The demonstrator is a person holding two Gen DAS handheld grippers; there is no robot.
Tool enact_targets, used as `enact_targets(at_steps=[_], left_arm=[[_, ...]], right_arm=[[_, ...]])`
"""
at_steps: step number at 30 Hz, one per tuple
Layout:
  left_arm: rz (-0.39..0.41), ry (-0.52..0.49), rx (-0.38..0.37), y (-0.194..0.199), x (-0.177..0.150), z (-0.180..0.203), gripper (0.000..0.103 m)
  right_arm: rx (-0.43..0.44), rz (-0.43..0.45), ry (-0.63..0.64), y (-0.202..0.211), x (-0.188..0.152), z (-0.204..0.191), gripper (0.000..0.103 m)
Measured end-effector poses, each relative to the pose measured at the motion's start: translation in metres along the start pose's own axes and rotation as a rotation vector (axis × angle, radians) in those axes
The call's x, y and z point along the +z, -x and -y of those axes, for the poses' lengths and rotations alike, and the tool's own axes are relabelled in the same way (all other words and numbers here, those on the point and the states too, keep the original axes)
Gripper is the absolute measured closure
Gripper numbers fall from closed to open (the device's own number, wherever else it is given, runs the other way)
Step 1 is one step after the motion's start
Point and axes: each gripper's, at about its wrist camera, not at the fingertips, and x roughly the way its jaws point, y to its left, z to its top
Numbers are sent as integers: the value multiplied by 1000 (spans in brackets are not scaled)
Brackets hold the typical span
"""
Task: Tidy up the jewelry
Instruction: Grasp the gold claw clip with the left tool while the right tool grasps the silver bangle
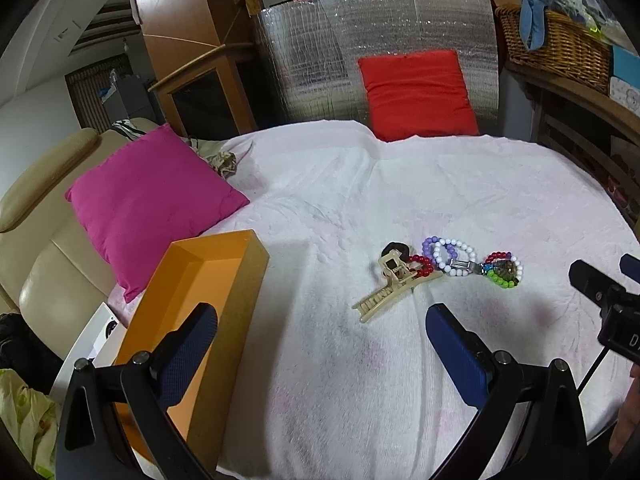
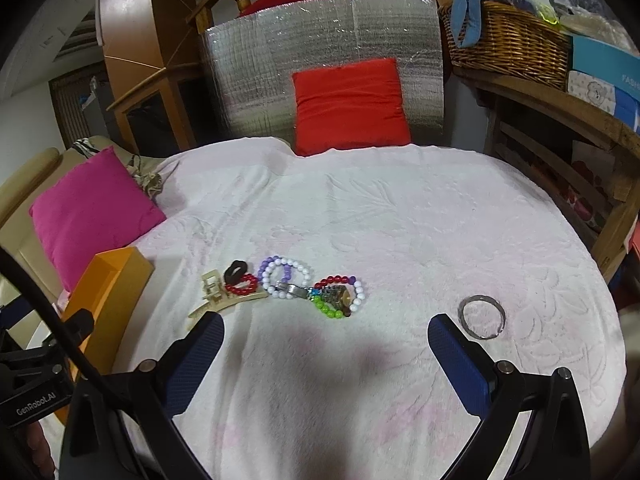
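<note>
A pile of jewelry lies on the white towel (image 1: 360, 208): a beige claw hair clip (image 1: 394, 284), a black hair tie (image 1: 394, 248), a red bead bracelet (image 1: 422, 264), a white bead bracelet (image 1: 454, 256), a multicolour bead bracelet (image 1: 504, 274). The same pile shows in the right wrist view, with the clip (image 2: 224, 298) and white bracelet (image 2: 286, 278). A silver bangle (image 2: 482, 317) lies apart, to the right. An open orange box (image 1: 200, 320) stands at the left. My left gripper (image 1: 320, 336) is open and empty, short of the pile. My right gripper (image 2: 326, 342) is open and empty, just short of the pile.
A pink cushion (image 1: 152, 200) lies at the left on a beige sofa (image 1: 36, 208). A red cushion (image 1: 416, 92) leans on a silver foil panel (image 1: 320, 52) behind. A wicker basket (image 2: 508, 44) sits on a wooden shelf (image 2: 560, 104) at the right.
</note>
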Motion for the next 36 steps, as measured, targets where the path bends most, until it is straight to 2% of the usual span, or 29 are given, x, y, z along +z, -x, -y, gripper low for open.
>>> enact_targets(at_steps=[3, 8, 12, 15, 17, 20, 22, 24, 26, 28, 30, 32, 35, 36], left_arm=[[-12, 4, -23, -18, 2, 5, 0], [-61, 65, -138, -75, 11, 10, 0], [-99, 117, -207, -112, 16, 14, 0], [-110, 147, -262, -132, 17, 16, 0], [-116, 147, -276, -141, 14, 17, 0], [-142, 163, -321, -153, 11, 15, 0], [-149, 163, -319, -158, 11, 13, 1], [-155, 166, -329, -163, 10, 13, 4], [-168, 183, -370, -167, 10, 12, 10], [-173, 191, -392, -169, 11, 14, 10], [-166, 188, -416, -171, 13, 19, 17], [-175, 162, -443, -176, 15, 27, 39], [-210, 143, -461, -184, 13, 35, 60], [-217, 143, -471, -186, 13, 36, 60]], right_arm=[[-3, -5, 2, -13, 3, 7, 0], [36, -64, 41, -51, 8, 29, 1], [73, -169, 30, -94, 7, 48, 22], [131, -260, -40, -119, 3, 58, 37], [170, -293, -79, -132, 1, 61, 37], [177, -302, -77, -145, 2, 55, 37], [181, -316, -79, -157, 4, 51, 37], [181, -330, -81, -167, 5, 47, 37], [171, -337, -88, -172, 6, 47, 37], [175, -334, -98, -173, 8, 47, 37], [188, -325, -125, -169, 8, 52, 37], [185, -318, -145, -165, 9, 59, 37], [173, -315, -182, -160, 11, 71, 37], [173, -312, -195, -156, 12, 77, 37]])
